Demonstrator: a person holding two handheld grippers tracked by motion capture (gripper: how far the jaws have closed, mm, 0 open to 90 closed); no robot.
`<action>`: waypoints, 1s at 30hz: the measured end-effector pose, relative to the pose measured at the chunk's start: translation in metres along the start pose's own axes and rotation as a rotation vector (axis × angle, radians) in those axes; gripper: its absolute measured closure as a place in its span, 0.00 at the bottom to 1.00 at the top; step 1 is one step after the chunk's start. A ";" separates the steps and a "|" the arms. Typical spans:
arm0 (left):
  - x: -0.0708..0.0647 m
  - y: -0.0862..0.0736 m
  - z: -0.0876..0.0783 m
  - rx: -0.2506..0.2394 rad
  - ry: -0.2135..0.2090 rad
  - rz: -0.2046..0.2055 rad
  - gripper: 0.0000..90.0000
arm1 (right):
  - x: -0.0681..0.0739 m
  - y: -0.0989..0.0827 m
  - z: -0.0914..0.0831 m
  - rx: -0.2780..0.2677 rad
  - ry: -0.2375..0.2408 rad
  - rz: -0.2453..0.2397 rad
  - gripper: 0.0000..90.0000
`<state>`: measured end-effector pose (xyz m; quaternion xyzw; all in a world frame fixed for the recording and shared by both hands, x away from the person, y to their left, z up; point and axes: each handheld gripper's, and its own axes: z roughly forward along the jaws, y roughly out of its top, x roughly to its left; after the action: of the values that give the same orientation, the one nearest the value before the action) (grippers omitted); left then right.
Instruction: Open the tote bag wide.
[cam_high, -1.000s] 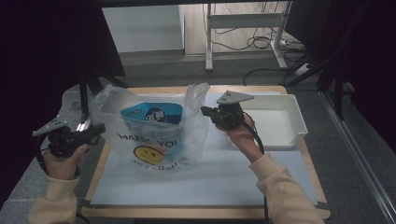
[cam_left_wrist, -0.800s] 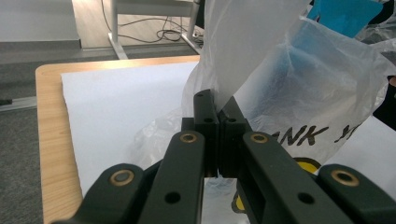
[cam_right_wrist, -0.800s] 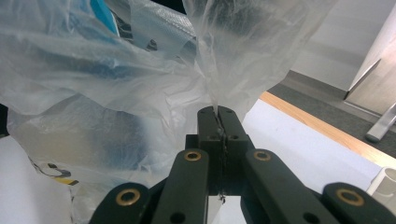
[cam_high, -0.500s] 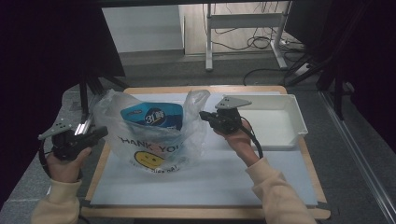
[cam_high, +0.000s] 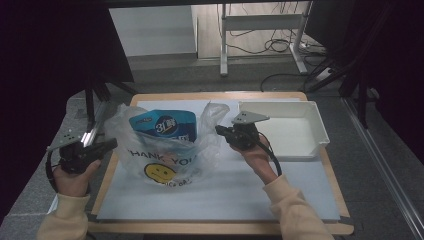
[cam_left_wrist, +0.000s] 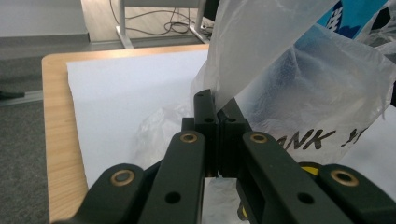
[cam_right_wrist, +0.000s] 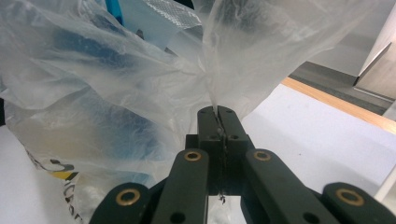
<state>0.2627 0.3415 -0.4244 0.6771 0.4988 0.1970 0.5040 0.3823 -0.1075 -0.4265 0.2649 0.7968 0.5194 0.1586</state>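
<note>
Gripping the left handle of the plastic bag (cam_high: 165, 155), our left gripper (cam_high: 111, 145) had its jaws clamped tight on the thin film at the near left edge of the surface (cam_high: 220, 192); in the left gripper view the film rose straight out from between the closed jaws of that gripper (cam_left_wrist: 215, 103). The bag itself stood left of centre on the white sheet, smiley print toward us, with a blue packet (cam_high: 164, 125) upright inside it and showing above the rim.

To the right of the bag, our right gripper (cam_high: 220, 131) pinched the other handle, and the right gripper view showed the film bunched into the shut jaws of the gripper (cam_right_wrist: 218, 112). We judged the step to be holding the mouth of the bag spread. To do it well we needed both pinches kept firm and the handles pulled evenly apart, without so much tension that the film tore or the packet tipped.

Farther right, a white tray (cam_high: 320, 135) sat just beyond our right hand (cam_high: 257, 157), close enough to catch the gripper's cable if we swung that way. Nothing lay between the bag and the grippers.
</note>
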 end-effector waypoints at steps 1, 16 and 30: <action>0.000 -0.001 0.001 0.003 0.000 -0.002 0.99 | 0.000 -0.001 0.000 0.001 0.001 0.000 0.99; 0.006 -0.015 0.012 0.049 0.008 -0.030 0.99 | 0.003 -0.011 0.007 0.035 0.012 0.001 0.99; 0.012 -0.029 0.019 0.077 0.006 -0.049 0.99 | 0.005 -0.026 0.018 0.100 0.022 0.000 0.99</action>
<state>0.2683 0.3424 -0.4603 0.6831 0.5239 0.1673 0.4806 0.3811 -0.0990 -0.4573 0.2670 0.8233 0.4820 0.1366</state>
